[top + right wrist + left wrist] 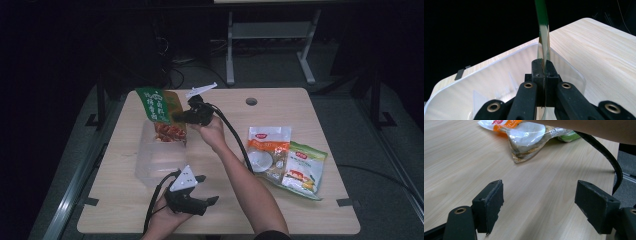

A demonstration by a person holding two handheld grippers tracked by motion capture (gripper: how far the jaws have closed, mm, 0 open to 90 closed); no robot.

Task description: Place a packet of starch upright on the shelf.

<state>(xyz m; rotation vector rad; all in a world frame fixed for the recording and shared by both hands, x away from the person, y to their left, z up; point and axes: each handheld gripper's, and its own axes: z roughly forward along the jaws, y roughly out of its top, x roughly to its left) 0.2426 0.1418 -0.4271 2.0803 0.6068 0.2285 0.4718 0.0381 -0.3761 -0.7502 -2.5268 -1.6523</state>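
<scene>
A green and orange snack packet (162,114) hangs over the far end of a clear plastic bin (155,162) on the table's left half. My right gripper (181,118) is shut on the packet's right edge; in the right gripper view the thin packet edge (543,37) rises from between the closed pads above the bin (486,85). My left gripper (206,190) sits near the front edge of the table, open, with nothing between its pads (490,203), pointing toward the packets on the right.
Two more packets lie on the right half of the table: an orange and white one (267,150) (524,133) and a green one (302,170). A round cable hole (251,101) is in the far middle of the tabletop. The right gripper's cable (235,137) trails across the table.
</scene>
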